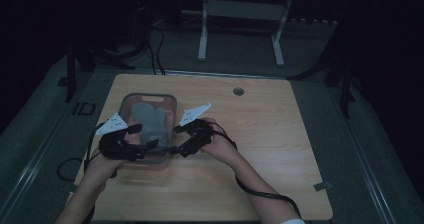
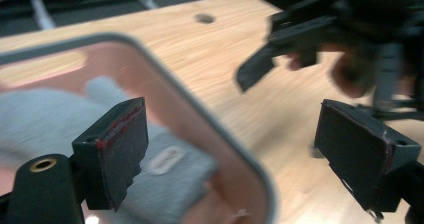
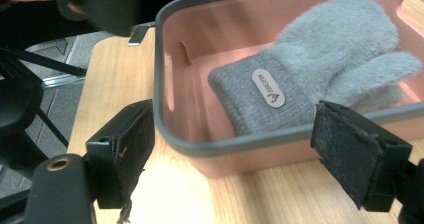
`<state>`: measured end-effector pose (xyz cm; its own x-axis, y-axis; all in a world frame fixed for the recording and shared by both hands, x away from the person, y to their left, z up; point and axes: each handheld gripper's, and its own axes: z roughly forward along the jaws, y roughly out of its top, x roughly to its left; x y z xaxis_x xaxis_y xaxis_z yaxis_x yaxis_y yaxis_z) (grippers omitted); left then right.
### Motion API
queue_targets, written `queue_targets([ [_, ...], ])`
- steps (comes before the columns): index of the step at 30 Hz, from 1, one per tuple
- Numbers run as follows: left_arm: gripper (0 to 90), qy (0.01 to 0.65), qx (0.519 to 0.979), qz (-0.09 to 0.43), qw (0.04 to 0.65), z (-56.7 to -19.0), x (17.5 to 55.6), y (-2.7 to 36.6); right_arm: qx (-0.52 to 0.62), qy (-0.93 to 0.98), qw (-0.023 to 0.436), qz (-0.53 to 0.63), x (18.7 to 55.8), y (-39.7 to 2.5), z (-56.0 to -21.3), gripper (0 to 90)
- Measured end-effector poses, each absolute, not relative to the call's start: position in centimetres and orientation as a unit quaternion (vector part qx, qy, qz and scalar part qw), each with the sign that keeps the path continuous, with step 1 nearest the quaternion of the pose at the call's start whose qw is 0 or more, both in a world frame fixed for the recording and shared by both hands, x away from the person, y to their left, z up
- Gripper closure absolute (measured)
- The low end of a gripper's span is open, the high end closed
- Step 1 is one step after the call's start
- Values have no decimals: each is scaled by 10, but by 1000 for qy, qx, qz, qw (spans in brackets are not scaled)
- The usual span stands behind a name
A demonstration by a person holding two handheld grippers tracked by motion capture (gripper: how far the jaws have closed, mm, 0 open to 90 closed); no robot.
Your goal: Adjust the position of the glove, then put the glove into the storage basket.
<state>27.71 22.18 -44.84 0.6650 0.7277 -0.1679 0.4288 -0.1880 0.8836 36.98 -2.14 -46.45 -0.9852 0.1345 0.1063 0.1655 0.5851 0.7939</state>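
Here the left gripper point(image 1: 142, 136) has its fingers point(image 2: 117, 146) spread, one over the bin's point(image 3: 200, 146) near corner, one outside. The right gripper point(image 1: 176, 139) is likewise spread just beside the bin's right rim, gripping nothing. One pink bin with a grey rim sits on the bench point(image 1: 260, 134), holding one grey mitten point(image 3: 320, 69) with an oval label.

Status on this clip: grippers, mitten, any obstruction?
Left gripper open, at the bin rim. Right gripper open, beside the bin. Mitten flat inside, untouched. Nothing in the way.
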Motion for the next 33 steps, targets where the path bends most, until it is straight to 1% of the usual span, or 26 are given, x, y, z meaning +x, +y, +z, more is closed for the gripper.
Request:
queue_targets([
  [3,146,360,767,150,510,-447,267,211,-84,-891,15,-446,367,-30,-465,177],
  [10,146,338,777,138,512,-453,253,193,-92,-889,7,-449,363,-48,-465,177],
  [19,146,303,785,109,530,-460,236,171,-100,-887,0,-451,356,-76,-468,177],
  [25,146,278,797,85,529,-472,228,155,-113,-888,1,-445,355,-92,-481,177],
  [27,146,272,805,84,520,-478,228,150,-121,-888,3,-444,356,-97,-486,176],
  [33,146,263,815,60,513,-502,231,134,-134,-889,2,-438,356,-112,-504,176],
])
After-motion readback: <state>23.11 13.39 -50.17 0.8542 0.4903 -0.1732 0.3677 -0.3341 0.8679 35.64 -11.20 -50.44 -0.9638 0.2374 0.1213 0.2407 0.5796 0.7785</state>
